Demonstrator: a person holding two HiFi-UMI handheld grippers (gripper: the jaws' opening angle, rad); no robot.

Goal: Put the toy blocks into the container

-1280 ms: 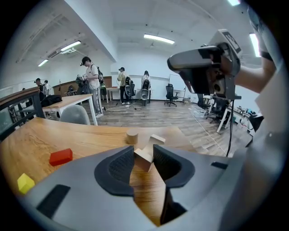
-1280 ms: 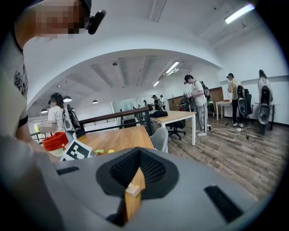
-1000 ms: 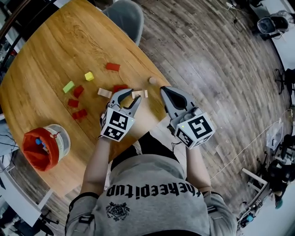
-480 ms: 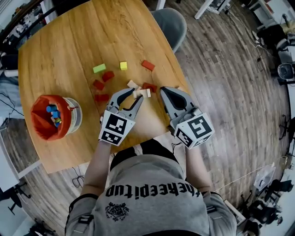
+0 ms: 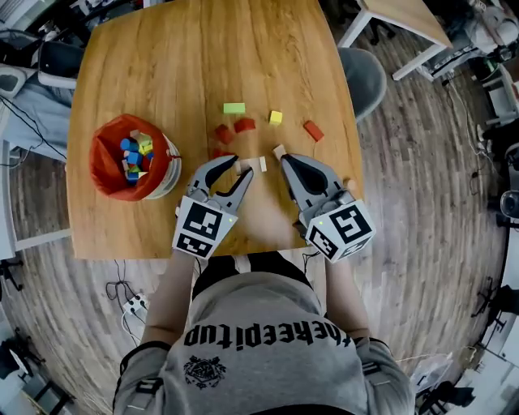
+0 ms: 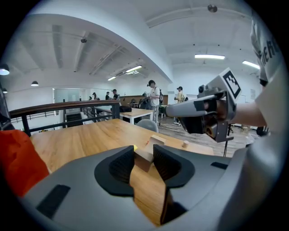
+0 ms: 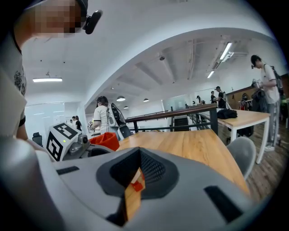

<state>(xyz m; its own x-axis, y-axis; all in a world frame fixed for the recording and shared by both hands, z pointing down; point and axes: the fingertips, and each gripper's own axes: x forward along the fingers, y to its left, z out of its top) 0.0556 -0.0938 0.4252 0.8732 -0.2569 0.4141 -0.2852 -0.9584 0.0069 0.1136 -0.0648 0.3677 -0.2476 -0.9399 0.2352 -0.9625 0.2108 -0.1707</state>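
On the wooden table [image 5: 162, 65] stands the container, a white bucket lined with an orange bag [image 5: 130, 158], with several coloured blocks inside. My left gripper [image 5: 240, 168] is shut on a pale wooden block [image 5: 243, 166], which sits between its pads [image 6: 144, 155]. To its right my right gripper [image 5: 285, 160] is shut and empty; a red block [image 7: 137, 184] shows through its slit. Loose on the table are a green block [image 5: 234, 108], a yellow one [image 5: 276, 117], red ones [image 5: 313, 130] [image 5: 244, 125] and two more pale wooden ones [image 5: 261, 164] [image 5: 278, 151].
A grey chair [image 5: 365, 77] stands at the table's right side and another table [image 5: 405, 16] beyond it. A small wooden cylinder [image 6: 185, 144] lies near the table edge. Cables and a power strip [image 5: 130, 304] lie on the floor by my left side.
The head view has swung round, so the table and the container have shifted right and turned in the picture. Both grippers keep their places and their jaws have not moved.
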